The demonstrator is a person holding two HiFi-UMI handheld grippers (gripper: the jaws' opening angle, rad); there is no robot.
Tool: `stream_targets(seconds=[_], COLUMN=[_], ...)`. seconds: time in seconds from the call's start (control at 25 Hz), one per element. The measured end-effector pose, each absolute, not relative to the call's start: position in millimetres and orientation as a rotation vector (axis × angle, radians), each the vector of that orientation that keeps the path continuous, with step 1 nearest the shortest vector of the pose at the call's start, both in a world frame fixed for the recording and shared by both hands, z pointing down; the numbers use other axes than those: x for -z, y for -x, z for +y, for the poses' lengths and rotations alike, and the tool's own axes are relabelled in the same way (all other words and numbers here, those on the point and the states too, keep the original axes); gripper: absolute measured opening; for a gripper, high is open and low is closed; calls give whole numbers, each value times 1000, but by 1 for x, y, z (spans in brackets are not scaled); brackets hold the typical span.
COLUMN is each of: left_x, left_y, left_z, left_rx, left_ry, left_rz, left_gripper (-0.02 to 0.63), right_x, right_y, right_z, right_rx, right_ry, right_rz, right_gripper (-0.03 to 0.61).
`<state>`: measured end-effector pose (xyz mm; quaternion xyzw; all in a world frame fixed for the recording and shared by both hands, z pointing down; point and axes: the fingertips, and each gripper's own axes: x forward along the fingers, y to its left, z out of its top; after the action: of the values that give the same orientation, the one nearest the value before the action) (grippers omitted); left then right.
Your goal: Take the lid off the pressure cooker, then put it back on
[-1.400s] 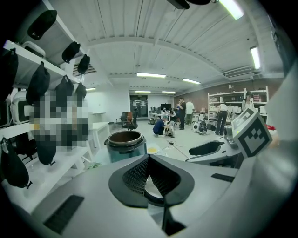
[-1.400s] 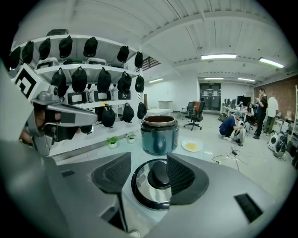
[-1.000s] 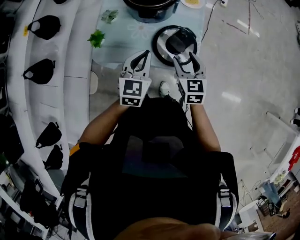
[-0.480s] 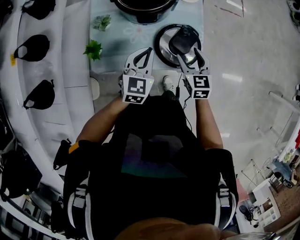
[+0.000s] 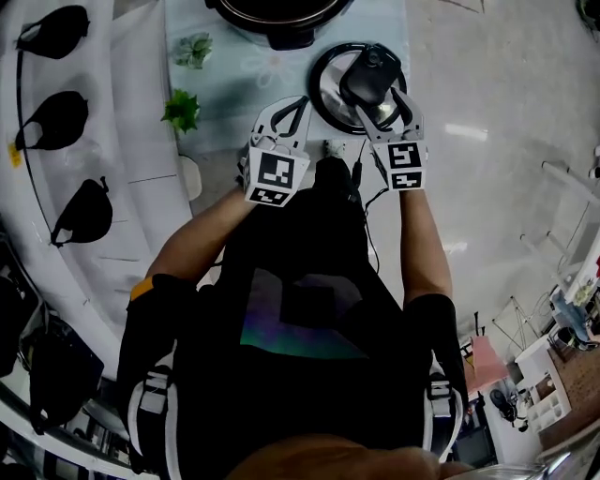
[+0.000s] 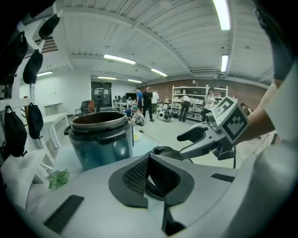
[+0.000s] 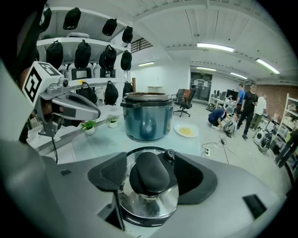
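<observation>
**Lid off the cooker, right tongs spread around its handle**

A person stands at a pale blue bench (image 5: 234, 82), seen from above, with a pair of tongs in each hand. The pressure cooker (image 5: 281, 14) stands open at the far side of the bench, its dark inner rim showing. Its lid (image 5: 328, 86), round and shiny metal, lies flat on the bench in front of the cooker and to its right, apart from it.

The right tongs (image 5: 382, 98) reach over the lid. Their jaws stand wide and have just been opening. The lid's black handle (image 7: 149, 174) sits between them, with a gap showing on either side, so the pads do not press on it.

The left tongs (image 5: 295, 108) hover over the bench just left of the lid. Their tips are together with nothing between them.

Two small green plants (image 5: 181, 109) sit near the bench's left edge.
</observation>
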<state>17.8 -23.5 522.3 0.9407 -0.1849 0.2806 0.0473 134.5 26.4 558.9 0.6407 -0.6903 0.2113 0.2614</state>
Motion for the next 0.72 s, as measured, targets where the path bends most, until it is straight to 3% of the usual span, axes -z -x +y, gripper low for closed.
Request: stream_targets(seconds=[0.72], left_x=[-573], left_y=[-44], left_z=[-37], left_rx=[-905], left_ry=[-2662], left_rz=[-872], left_gripper=[8], right_x=[-617], right_y=[-130], right_z=[2], right_rx=[-464], right_ry=[-1391], right_rz=[-2103], right_gripper=[324])
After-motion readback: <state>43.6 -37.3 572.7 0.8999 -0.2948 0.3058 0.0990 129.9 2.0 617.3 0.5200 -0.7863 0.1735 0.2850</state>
